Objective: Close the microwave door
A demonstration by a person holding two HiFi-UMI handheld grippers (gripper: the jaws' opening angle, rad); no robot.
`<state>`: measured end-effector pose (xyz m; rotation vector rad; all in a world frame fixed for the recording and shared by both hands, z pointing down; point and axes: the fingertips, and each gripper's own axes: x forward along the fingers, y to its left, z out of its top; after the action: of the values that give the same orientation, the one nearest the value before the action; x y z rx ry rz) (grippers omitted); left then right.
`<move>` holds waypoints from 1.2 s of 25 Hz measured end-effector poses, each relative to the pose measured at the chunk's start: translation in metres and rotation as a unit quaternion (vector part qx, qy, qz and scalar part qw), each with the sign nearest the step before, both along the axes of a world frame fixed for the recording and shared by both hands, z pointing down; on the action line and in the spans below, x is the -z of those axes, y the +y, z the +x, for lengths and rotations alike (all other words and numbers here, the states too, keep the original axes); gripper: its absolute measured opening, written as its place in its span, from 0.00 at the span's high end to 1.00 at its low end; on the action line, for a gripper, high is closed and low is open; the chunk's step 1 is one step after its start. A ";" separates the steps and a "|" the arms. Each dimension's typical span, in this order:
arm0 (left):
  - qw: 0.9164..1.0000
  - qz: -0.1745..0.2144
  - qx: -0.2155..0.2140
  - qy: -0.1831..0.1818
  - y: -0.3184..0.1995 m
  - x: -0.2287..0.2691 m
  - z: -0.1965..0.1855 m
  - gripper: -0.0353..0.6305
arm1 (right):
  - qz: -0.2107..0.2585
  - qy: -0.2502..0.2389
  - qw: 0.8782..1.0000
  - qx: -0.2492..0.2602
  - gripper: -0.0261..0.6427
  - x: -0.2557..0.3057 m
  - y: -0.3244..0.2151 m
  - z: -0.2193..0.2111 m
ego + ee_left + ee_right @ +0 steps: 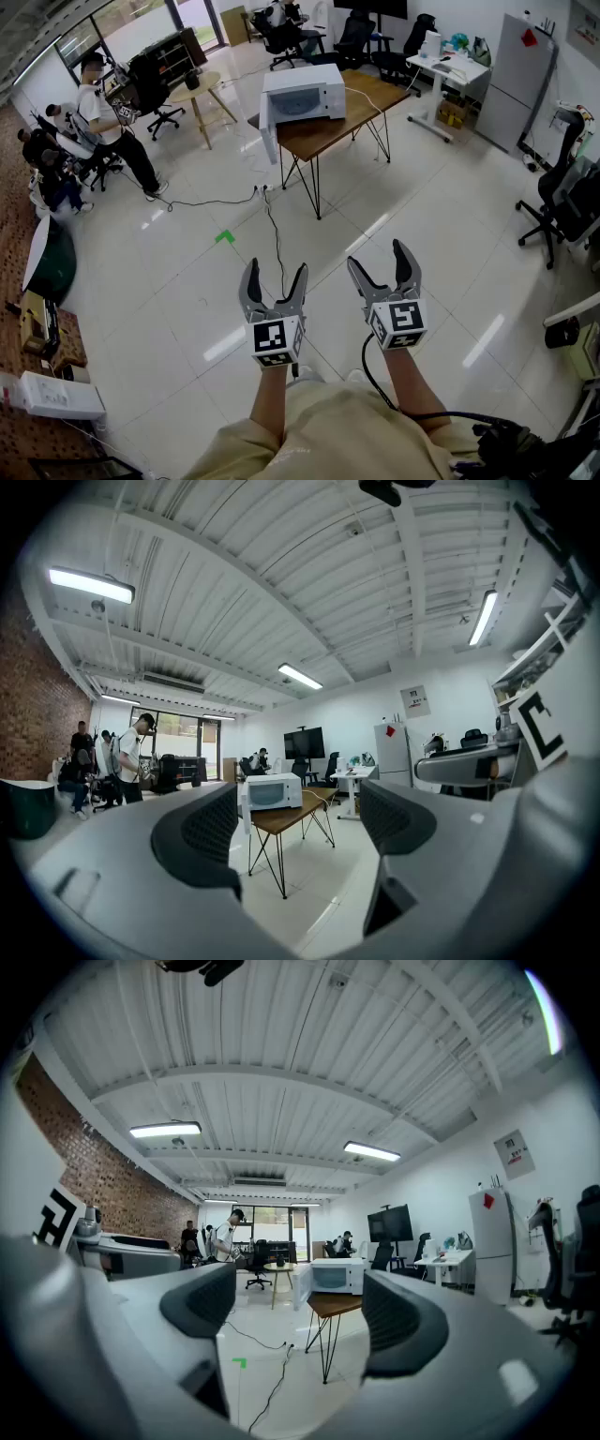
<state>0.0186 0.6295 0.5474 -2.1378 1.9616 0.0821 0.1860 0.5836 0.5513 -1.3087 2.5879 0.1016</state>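
Observation:
A white microwave (305,92) stands on a brown wooden table (361,112) across the room, its door (267,128) swung open toward the left. It also shows small and far off as the microwave (274,791) in the left gripper view and the microwave (337,1276) in the right gripper view. My left gripper (274,279) and right gripper (384,265) are held side by side low in the head view, far from the table. Both stand open with nothing between their jaws.
A black cable (274,234) runs over the white floor from the table toward me, beside a green tape mark (224,237). People (108,117) stand and sit at the left. Office chairs (553,202), a white desk (448,70) and a round table (197,94) ring the room.

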 end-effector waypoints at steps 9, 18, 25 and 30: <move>1.000 0.003 -0.014 -0.006 -0.057 -0.006 0.025 0.36 | -0.015 -0.002 1.000 0.006 0.36 -0.023 -0.049 0.013; 0.999 -0.004 -0.032 0.016 -0.151 -0.022 -0.050 0.36 | -0.009 0.031 0.999 -0.011 0.38 -0.013 -0.136 -0.066; 0.999 -0.009 -0.038 0.032 -0.213 0.001 -0.133 0.37 | 0.008 0.043 0.999 0.001 0.38 0.014 -0.198 -0.166; 0.998 0.013 -0.055 0.034 -0.250 -0.004 -0.180 0.38 | 0.008 0.056 0.998 0.004 0.38 0.007 -0.226 -0.225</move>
<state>-0.1614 0.3798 0.5517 -2.2525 1.8672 0.2014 -0.0390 0.3579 0.5442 -1.3231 2.6784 0.2005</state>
